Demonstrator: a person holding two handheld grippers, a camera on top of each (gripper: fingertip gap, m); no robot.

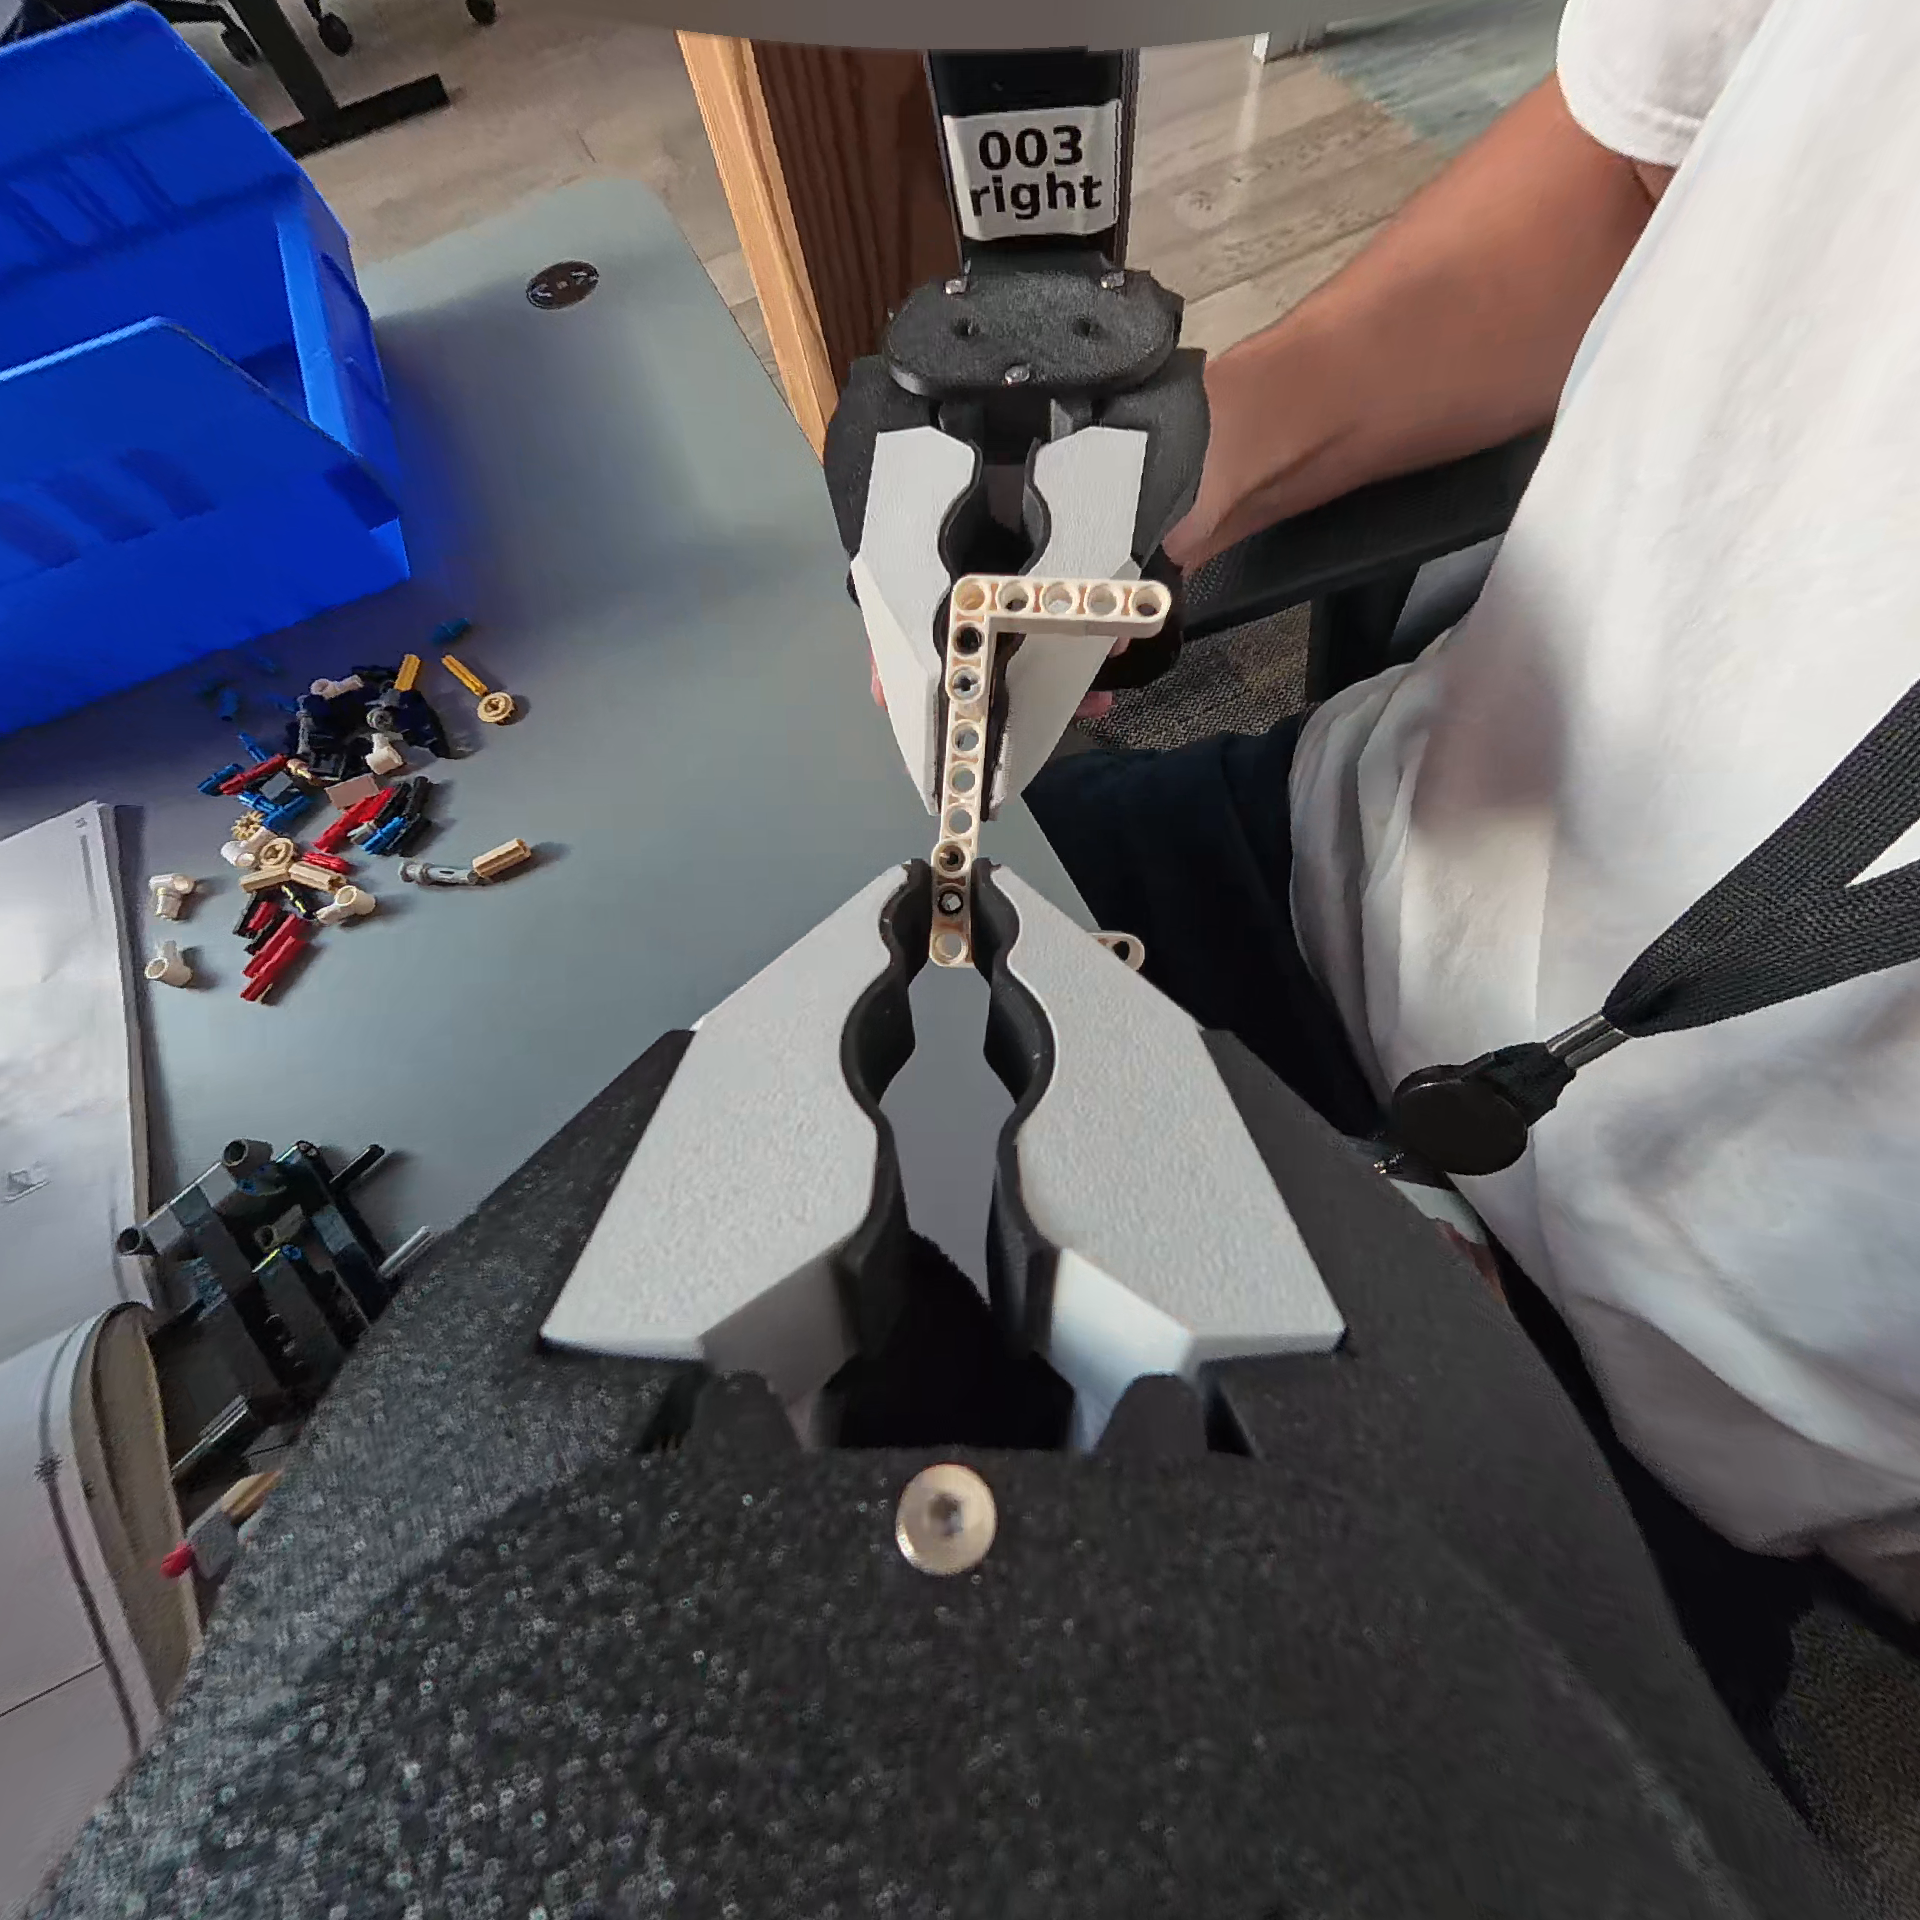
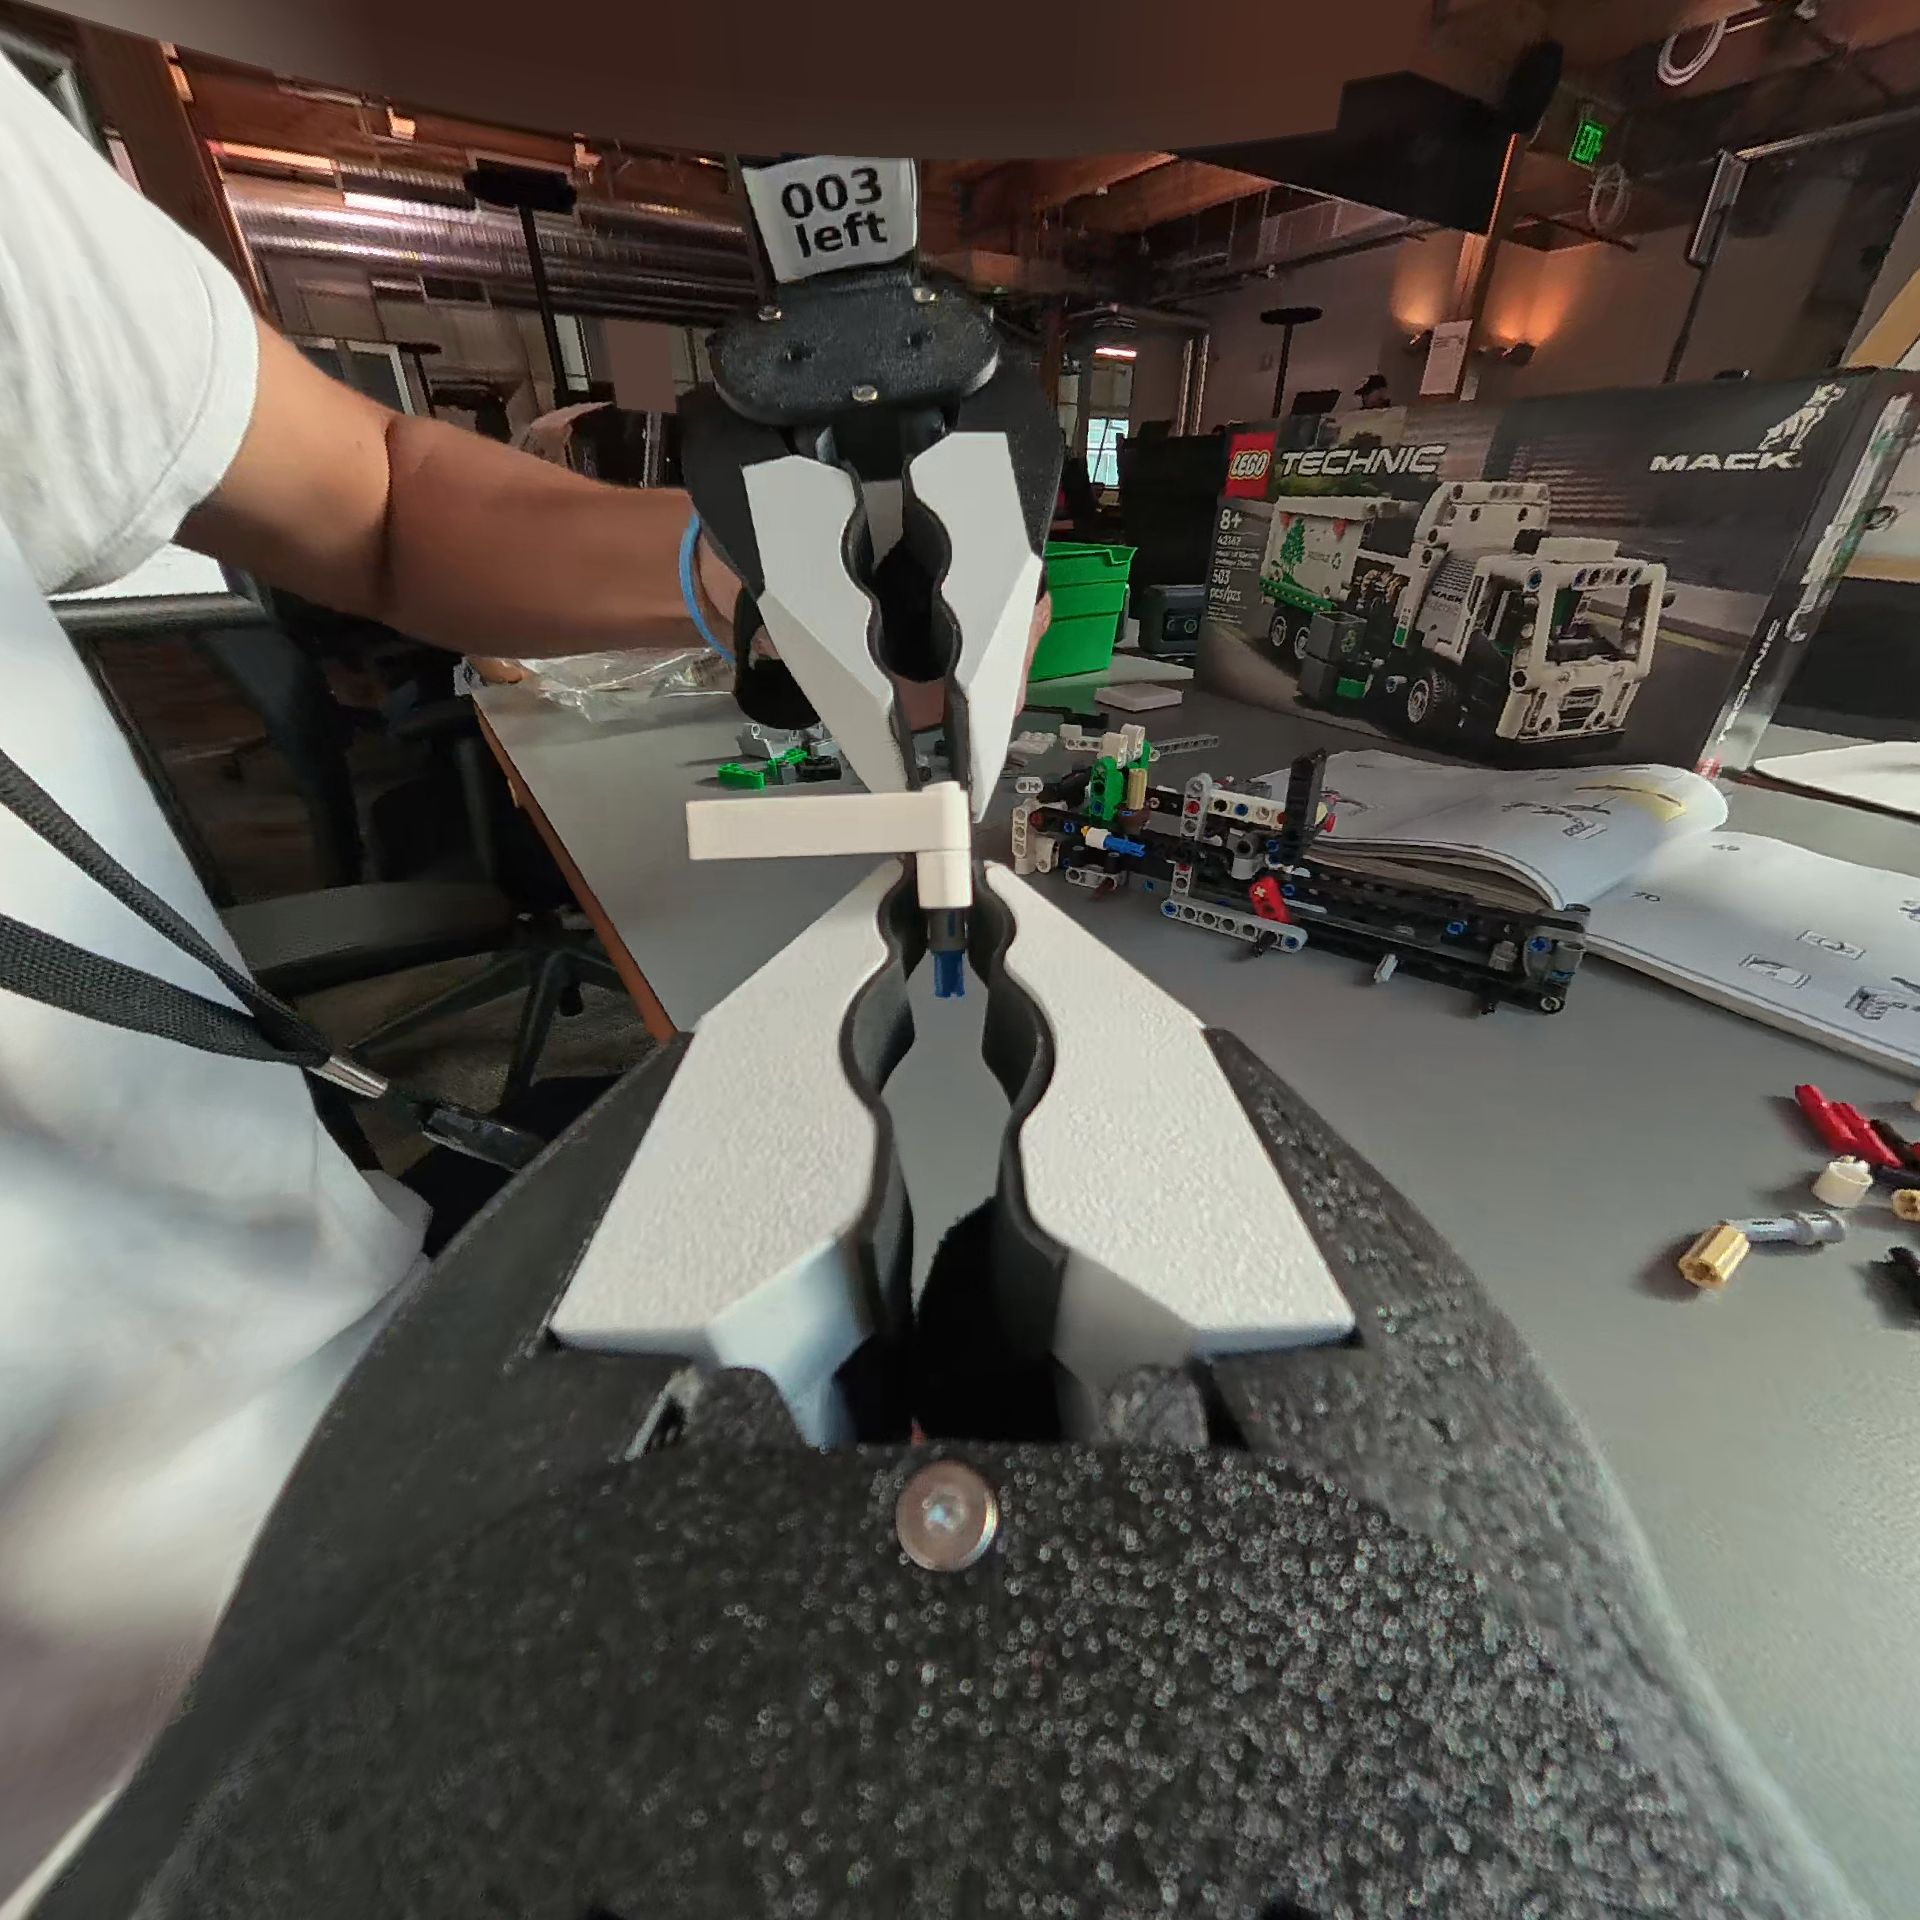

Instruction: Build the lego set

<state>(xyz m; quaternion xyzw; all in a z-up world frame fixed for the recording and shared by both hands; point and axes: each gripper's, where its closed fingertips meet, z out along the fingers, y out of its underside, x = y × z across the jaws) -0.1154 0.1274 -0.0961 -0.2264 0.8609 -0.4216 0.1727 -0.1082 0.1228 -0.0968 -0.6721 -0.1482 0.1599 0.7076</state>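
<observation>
My left gripper (image 1: 951, 904) sat nearest, pinching the bottom end of the white L-shaped beam (image 1: 971, 774). Opposite, my right gripper (image 2: 945, 914) was pressed together on the beam's corner and a blue pin (image 2: 947, 975), past the grey table's (image 1: 582, 520) near edge. I judged uneven squeezing could twist the beam free and drop the pin off that edge.
</observation>
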